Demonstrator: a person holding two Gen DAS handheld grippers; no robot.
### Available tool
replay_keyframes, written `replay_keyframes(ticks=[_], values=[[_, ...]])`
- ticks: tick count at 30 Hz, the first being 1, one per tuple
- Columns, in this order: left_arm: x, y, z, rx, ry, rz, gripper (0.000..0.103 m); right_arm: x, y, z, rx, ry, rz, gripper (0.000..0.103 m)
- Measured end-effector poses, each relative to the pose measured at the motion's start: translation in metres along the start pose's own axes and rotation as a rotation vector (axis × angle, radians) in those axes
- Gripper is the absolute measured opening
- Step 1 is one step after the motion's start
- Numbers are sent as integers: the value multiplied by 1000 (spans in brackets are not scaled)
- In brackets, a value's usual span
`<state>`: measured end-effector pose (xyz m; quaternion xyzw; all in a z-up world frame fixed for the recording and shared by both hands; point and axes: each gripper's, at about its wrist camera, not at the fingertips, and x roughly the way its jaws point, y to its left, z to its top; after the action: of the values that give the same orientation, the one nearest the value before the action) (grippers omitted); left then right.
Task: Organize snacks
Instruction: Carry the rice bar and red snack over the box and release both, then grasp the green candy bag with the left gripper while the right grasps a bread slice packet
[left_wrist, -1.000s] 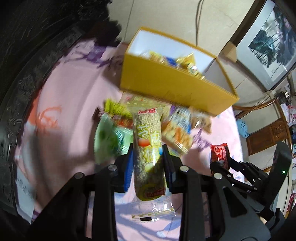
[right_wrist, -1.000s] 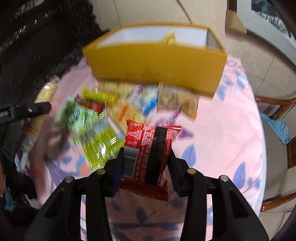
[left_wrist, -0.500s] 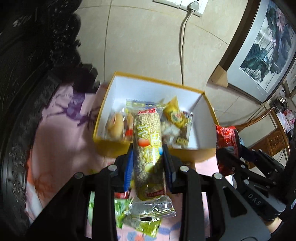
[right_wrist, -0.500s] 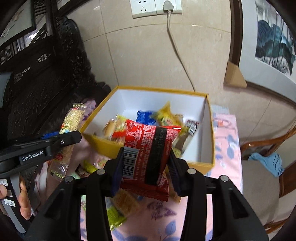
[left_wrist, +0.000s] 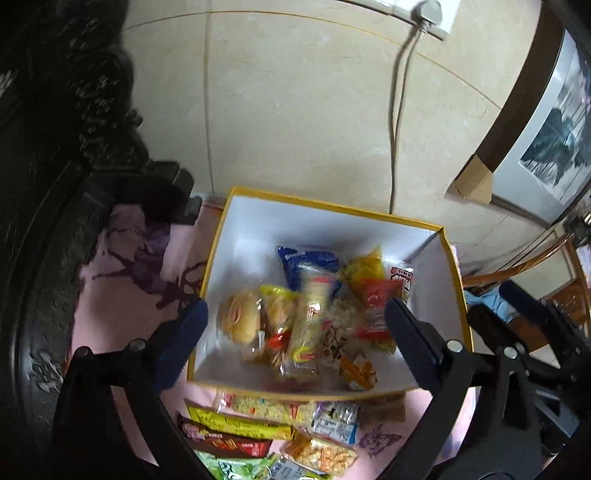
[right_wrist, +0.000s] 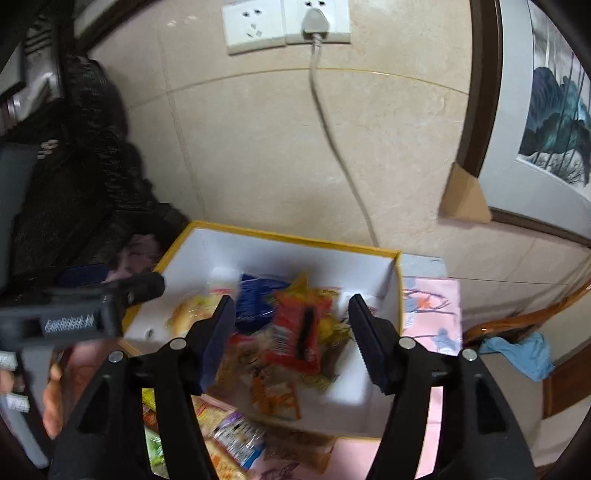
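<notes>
Snacks (left_wrist: 310, 317) piled in yellow box (left_wrist: 332, 203); left gripper (left_wrist: 293, 323) and right gripper (right_wrist: 291, 332) fingers opening, nothing gripped.

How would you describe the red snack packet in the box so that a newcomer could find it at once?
Find the yellow box with white walls against the tiled wall. On its snack pile, between the right claw's opening fingers, lies the red packet. Only it has a black stripe.

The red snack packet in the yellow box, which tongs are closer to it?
Right. The red snack packet lies in the yellow box just beyond the opening right tongs, between their tips. The left tongs, also opening, sit more over the box's other side.
</notes>
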<state>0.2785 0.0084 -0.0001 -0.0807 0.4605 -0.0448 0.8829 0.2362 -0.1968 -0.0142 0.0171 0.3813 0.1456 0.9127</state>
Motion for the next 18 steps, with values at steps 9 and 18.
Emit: replay_keyframes(ticks=[9,18], values=[[-15,50,-131,-99,37,62,98,8,31,-120,-98,225,246,65],[-35,107,-216,-126,171,145,98,56,103,-150,-218,266,341,65]])
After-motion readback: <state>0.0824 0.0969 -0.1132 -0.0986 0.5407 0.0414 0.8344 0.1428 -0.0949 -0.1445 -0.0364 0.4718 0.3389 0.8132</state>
